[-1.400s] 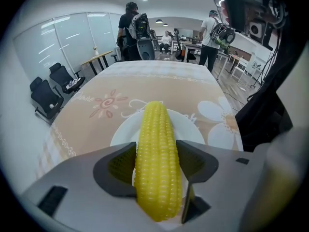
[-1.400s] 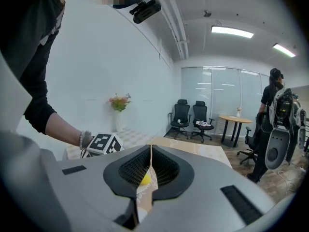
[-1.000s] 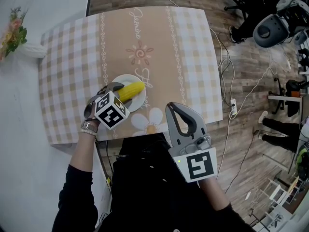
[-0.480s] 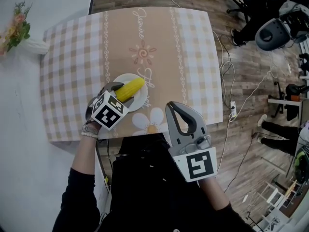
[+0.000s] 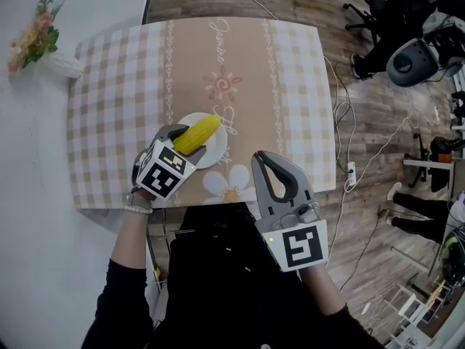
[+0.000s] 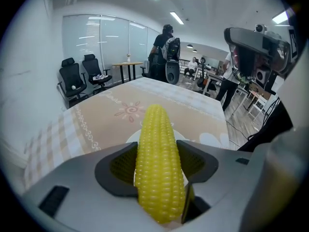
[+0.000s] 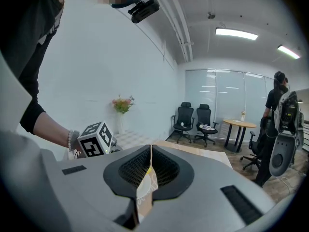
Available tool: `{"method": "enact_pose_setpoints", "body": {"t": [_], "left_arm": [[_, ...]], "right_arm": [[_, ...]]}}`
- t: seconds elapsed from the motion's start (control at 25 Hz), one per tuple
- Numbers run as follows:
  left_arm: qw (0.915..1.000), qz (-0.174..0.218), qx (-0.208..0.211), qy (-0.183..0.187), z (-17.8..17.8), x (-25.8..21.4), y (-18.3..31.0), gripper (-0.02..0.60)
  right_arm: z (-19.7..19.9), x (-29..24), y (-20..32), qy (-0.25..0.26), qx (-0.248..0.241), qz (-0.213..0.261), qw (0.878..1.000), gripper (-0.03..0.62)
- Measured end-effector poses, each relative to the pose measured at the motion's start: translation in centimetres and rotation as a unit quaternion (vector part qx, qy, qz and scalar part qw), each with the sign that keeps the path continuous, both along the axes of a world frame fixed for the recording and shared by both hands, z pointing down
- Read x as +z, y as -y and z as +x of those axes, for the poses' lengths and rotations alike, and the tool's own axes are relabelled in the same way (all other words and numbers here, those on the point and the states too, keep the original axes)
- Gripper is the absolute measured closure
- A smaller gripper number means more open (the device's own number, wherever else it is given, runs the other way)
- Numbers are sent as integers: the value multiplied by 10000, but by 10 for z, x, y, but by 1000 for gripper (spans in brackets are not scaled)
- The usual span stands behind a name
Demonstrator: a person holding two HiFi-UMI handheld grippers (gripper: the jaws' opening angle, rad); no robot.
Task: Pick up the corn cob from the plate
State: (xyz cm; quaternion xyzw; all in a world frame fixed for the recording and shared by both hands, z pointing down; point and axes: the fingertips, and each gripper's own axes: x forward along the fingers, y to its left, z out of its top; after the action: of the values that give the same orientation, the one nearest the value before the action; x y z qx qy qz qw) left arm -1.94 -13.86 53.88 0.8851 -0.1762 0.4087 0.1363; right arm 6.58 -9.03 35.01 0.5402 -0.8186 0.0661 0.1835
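A yellow corn cob point(image 5: 196, 134) lies across the small white plate point(image 5: 211, 150) near the table's front edge. My left gripper point(image 5: 176, 135) is shut on the cob's near end; in the left gripper view the corn cob point(image 6: 158, 164) fills the gap between both jaws and points away over the plate point(image 6: 193, 138). My right gripper point(image 5: 278, 177) is held above the table's front edge, right of the plate, its jaws together with nothing in them. In the right gripper view the right gripper point(image 7: 150, 170) shows only a thin slit.
The table carries a beige checked cloth point(image 5: 116, 115) with flower prints. A vase of flowers point(image 5: 45, 49) stands at the far left corner. Cables point(image 5: 349, 115) and office chairs point(image 5: 410, 49) are on the wooden floor to the right.
The left gripper with the cob has shifted slightly up and away over the plate. The right gripper has stayed in place.
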Motion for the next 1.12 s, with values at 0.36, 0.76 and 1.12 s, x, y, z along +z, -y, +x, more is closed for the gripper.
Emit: {"method": "enact_pose_setpoints", "body": {"t": [0.36, 0.76, 1.12], "left_arm": [[9986, 249, -455, -103, -14, -36, 5, 321], [9951, 588, -743, -281, -21, -87, 4, 321], [9922, 827, -849, -384, -23, -114, -10, 321]], "right_arm": [[-1, -14, 6, 33, -81, 233, 9997, 549], [3, -30, 18, 106, -107, 490, 9987, 549], [7, -42, 24, 116, -121, 622, 9979, 549]]}}
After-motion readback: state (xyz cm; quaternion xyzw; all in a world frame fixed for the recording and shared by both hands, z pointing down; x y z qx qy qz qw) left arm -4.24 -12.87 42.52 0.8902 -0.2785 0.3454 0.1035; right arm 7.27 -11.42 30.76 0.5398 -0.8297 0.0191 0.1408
